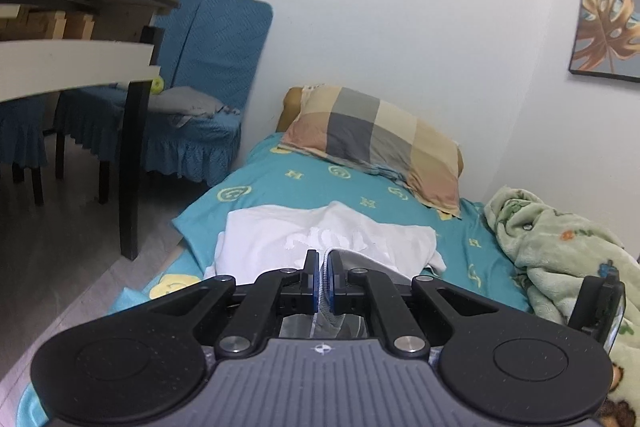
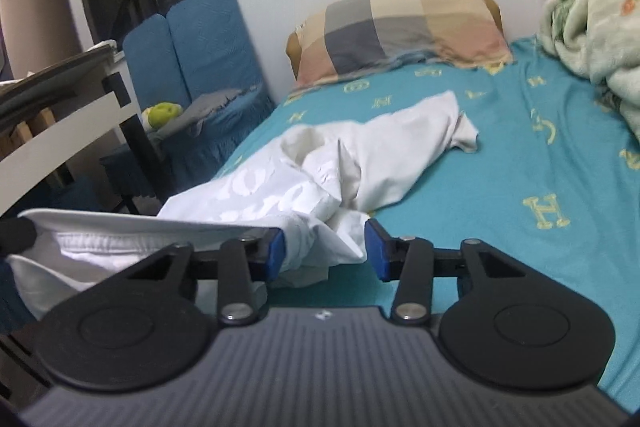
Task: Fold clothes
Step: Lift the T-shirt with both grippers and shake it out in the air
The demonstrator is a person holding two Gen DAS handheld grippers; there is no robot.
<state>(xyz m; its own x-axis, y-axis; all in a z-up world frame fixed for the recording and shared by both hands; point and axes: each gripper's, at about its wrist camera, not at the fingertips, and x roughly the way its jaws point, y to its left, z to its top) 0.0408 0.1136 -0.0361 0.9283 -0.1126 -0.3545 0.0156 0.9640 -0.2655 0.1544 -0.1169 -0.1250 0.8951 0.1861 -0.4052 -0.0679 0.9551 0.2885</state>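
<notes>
A white T-shirt [image 1: 320, 239] with a pale printed motif lies on the teal bed sheet [image 1: 304, 187]. My left gripper [image 1: 326, 281] is shut on the shirt's hem and holds it lifted. In the right wrist view the shirt [image 2: 360, 163] is crumpled, with one end stretched left towards the other gripper. My right gripper [image 2: 325, 247] is open, and loose shirt cloth hangs between its blue pads. The right gripper [image 1: 600, 307] also shows at the right edge of the left wrist view.
A checked pillow [image 1: 376, 139] lies at the head of the bed against the white wall. A green fleece blanket [image 1: 560, 255] is heaped on the right. Blue-covered chairs [image 1: 208, 87] and a table [image 1: 80, 67] stand left of the bed.
</notes>
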